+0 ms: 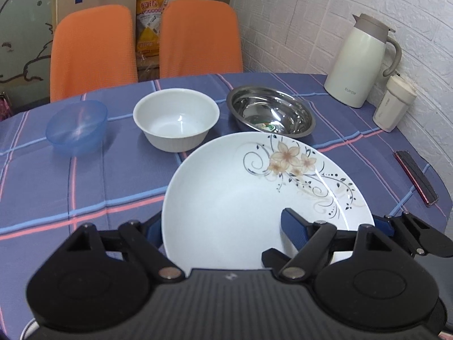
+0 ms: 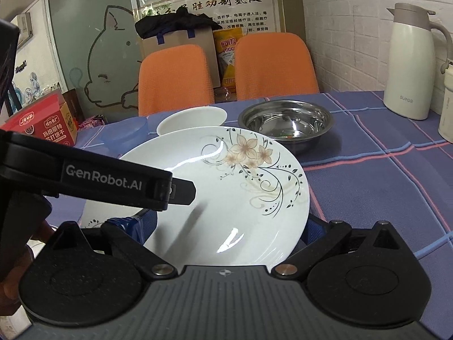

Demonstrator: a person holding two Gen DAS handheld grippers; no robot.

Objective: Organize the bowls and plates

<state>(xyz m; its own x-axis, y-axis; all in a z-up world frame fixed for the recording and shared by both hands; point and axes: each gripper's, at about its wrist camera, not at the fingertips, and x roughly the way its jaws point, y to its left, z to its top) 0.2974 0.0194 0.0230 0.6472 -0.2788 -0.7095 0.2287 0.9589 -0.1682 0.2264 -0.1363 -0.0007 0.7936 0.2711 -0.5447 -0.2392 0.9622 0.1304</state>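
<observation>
A checked blue tablecloth [image 1: 70, 187] holds a blue bowl [image 1: 77, 124], white bowl [image 1: 176, 119] and steel bowl [image 1: 270, 110], near a thermos jug [image 1: 359, 59]. The left gripper [image 1: 334, 226] pinches the flowered plate's [image 1: 240, 198] rim. The right gripper [image 2: 226, 226] stands wide around that plate.

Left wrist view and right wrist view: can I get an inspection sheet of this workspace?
Surface: table under a blue checked tablecloth.
Job's things: flowered plate nearest; white bowl, blue bowl and steel bowl behind it, all empty; edge of a second plate lower down.
Clutter: cream jug, flask, phone.
Grippers: left gripper has one finger over the flowered plate and one behind its rim, grip unclear; right gripper is open, with fingers either side of the plate.
Cables: nothing seen.
Surroundings: two orange chairs, brick wall, red box.
</observation>
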